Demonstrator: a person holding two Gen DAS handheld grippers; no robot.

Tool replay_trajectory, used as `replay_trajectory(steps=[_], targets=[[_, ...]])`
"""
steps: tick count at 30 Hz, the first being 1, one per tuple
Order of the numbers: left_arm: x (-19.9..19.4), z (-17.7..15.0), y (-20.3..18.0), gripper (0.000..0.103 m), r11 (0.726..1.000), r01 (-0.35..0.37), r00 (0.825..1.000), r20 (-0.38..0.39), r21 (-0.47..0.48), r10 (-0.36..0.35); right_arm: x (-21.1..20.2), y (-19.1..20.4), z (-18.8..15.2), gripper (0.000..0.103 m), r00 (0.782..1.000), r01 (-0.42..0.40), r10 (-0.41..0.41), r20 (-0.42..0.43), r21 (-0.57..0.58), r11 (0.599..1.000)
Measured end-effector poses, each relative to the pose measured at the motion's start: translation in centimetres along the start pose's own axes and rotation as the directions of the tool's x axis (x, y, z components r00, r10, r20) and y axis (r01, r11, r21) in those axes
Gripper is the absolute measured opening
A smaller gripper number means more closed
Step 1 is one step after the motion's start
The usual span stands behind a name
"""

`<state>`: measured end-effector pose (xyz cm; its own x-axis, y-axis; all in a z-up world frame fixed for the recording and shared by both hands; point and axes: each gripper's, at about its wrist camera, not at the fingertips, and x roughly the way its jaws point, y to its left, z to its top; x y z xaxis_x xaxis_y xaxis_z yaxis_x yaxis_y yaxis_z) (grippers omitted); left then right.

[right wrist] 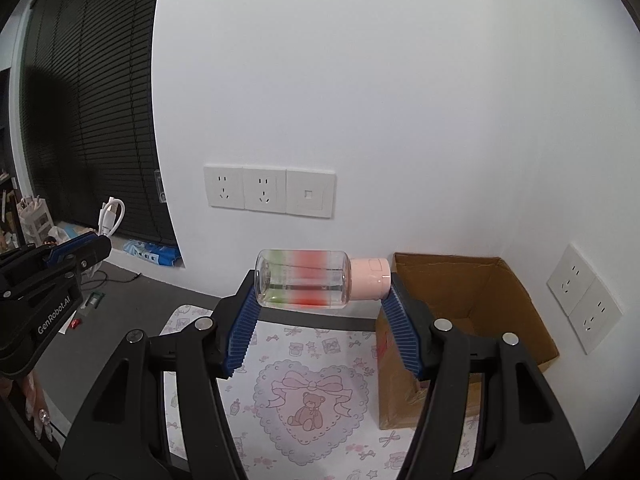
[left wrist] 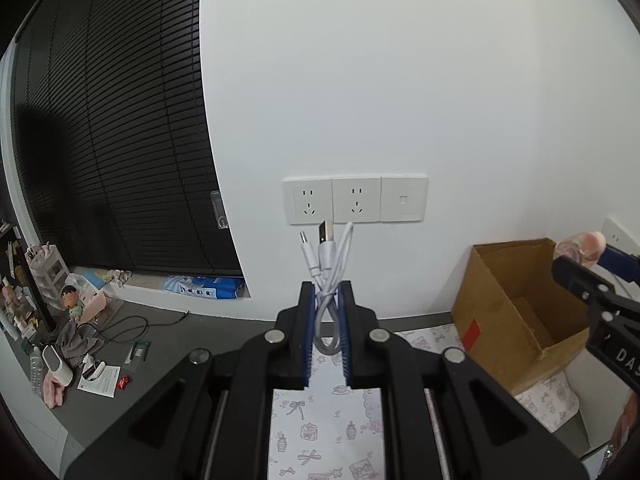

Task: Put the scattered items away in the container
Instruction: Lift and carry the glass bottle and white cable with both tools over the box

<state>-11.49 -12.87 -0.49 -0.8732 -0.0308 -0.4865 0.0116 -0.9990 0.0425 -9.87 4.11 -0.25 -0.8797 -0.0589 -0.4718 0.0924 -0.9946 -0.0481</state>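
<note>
Landmark: the open brown cardboard box (right wrist: 472, 304), flaps up, standing on the table at the white wall.

Left gripper (left wrist: 325, 300): black frame, blue ribbed fingers (left wrist: 307, 320) pinched shut on a looped white USB cable (left wrist: 328, 268). The loop hangs between the fingers; the plug ends stick up above the fingertips. Cable held in the air, well to the left of the box, not over it.

Right gripper (right wrist: 322, 300): blue ribbed fingers (right wrist: 244, 320) partly spread and clamped end to end on a clear plastic bottle with a pale pink cap (right wrist: 316, 280). Bottle lies crosswise, base against the left finger, cap against the right finger. Green and red bands show through the clear wall. Bottle is in the air just left of the box, cap end close to the box's near-left corner, not inside.

Under both grippers: white cloth printed with pink bows and a teddy bear in a heart (right wrist: 308, 396), covering the table; the box stands on its right end.

Behind, left of the box: a row of three white wall socket plates (right wrist: 270, 192). Farther left: black slatted blinds (left wrist: 120, 140) and a cluttered dark floor area.
</note>
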Motion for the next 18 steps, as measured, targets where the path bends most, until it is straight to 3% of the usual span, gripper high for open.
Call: replay_trajectory(steps=[10,18], targets=[[-0.4,0.3,-7.0,0.011,0.998,-0.047,0.999,-0.003,-0.038,0.047,0.0,-7.6,-0.4,0.062,0.999,-0.043,0.043,-0.002,-0.033,0.999],[1.1,1.3,-12.0,0.011,1.0,0.024,0.999,-0.023,0.017,-0.024,1.6,-13.3,0.3,0.062,1.0,0.011,-0.011,-0.028,0.005,1.0]])
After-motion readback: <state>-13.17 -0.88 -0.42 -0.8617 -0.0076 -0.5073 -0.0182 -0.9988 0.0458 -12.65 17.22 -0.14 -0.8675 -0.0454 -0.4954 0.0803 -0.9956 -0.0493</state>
